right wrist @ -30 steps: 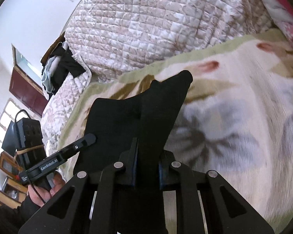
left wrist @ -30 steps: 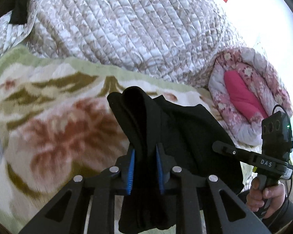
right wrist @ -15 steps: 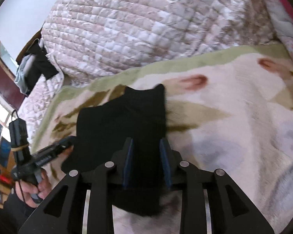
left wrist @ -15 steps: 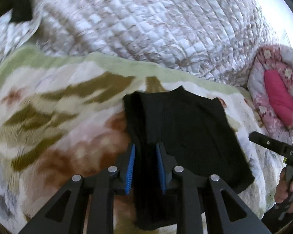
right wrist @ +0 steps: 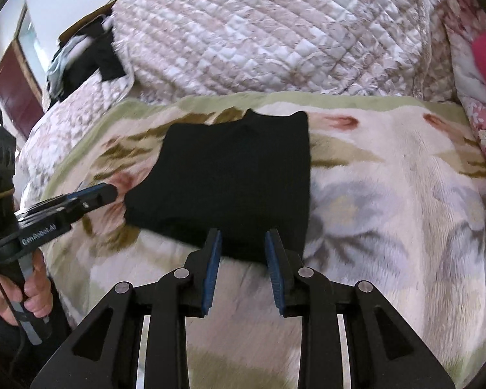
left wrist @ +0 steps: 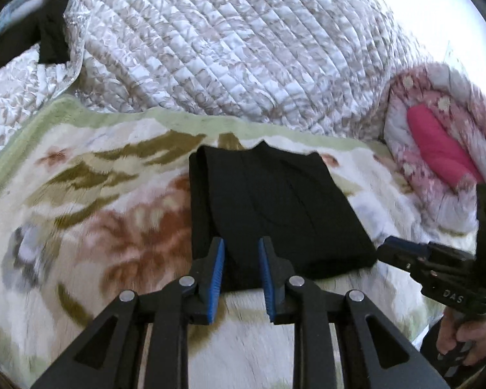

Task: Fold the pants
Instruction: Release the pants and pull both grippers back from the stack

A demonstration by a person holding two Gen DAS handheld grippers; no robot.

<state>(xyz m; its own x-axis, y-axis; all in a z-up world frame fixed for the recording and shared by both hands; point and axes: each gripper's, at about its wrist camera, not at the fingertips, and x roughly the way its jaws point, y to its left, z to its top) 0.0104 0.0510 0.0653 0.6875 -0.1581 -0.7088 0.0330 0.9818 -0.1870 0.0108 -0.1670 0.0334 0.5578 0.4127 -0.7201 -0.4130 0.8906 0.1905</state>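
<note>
Fisheye edges eat a lot here. The floral blanket (left wrist: 90, 227) smears into motion blur toward the bottom of both views, so its pattern there is mush. The pink cushion (left wrist: 437, 155) is blurred in the left view and chopped off by the frame edge in the right one. The right gripper (left wrist: 392, 253) shows only its tip and part of the handle from the left camera, so its finger gap can't be read there. The dark clothes pile (right wrist: 81, 61) up in the corner is too smeared to sort out. How many layers the pants (right wrist: 230, 178) have folded underneath, can't tell.
</note>
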